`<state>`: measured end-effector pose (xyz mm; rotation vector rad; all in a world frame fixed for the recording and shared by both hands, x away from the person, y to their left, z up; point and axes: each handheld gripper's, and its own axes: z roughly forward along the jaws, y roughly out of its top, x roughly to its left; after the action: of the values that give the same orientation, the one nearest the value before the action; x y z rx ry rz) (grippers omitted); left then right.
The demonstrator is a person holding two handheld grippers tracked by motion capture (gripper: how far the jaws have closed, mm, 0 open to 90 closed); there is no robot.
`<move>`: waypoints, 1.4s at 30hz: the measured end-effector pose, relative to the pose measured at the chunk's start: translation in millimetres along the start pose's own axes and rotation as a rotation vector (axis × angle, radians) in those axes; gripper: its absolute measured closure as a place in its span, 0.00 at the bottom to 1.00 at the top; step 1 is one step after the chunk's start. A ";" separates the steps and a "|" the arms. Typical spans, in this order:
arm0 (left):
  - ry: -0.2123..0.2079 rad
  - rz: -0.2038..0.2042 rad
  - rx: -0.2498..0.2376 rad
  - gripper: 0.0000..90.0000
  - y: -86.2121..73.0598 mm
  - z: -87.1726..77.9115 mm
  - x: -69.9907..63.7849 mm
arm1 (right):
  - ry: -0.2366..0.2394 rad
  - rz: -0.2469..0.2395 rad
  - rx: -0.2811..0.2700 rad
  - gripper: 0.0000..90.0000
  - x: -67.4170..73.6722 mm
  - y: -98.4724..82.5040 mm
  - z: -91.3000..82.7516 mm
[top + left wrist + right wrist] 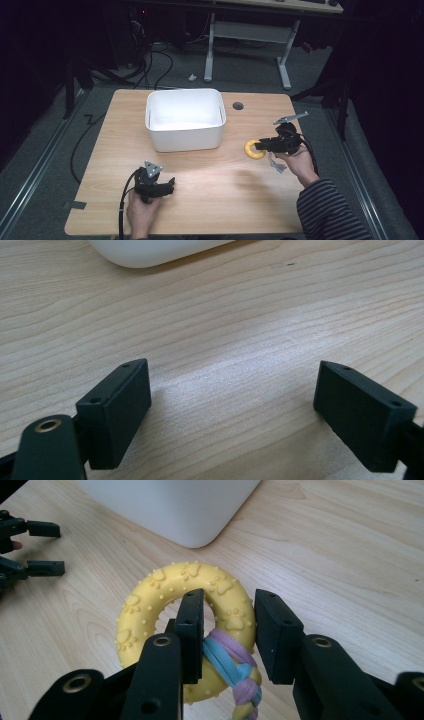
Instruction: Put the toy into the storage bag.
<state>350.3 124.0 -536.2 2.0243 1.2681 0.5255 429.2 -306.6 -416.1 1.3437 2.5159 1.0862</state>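
Looking at the yellow ring toy (182, 592), we see a rubber ring studded with paw prints and small bumps, with a braided rope (235, 667) of purple, blue and yellow strands tied around its near side. In the right gripper view the rope trails from the ring back toward the camera, so the toy's long axis runs from the ring at the far end to the braid at the near end. We find the right gripper (229, 630) clenched on the ring's rim, one jaw inside the hole and the other outside it, just where the rope wraps. In the high view the ring (253, 149) is at the right part of the wooden table (210, 195), just right of the white bin (184, 120), with the braid hanging below. Our left gripper (232, 405) rests at the near left, its jaws spread wide over bare wood, grasping nothing.
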 end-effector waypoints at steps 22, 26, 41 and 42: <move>0.002 -0.001 0.000 0.18 0.0 -0.1 -0.1 | -0.068 -0.117 -0.018 0.74 18.4 62.5 -17.9; 0.002 -0.002 0.000 0.18 -0.1 -0.1 -0.1 | -0.091 -0.145 -0.020 0.74 23.1 79.7 -16.6; 0.003 -0.001 0.001 0.18 -0.1 -0.3 -0.1 | -0.119 -0.208 -0.042 0.74 34.4 115.8 -8.9; 0.003 -0.001 0.001 0.18 -0.1 -0.3 -0.1 | -0.118 -0.209 -0.041 0.74 35.1 117.6 -8.5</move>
<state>350.0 124.1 -536.2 2.0241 1.2717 0.5276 486.0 -242.3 -327.9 1.0713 2.4668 0.9812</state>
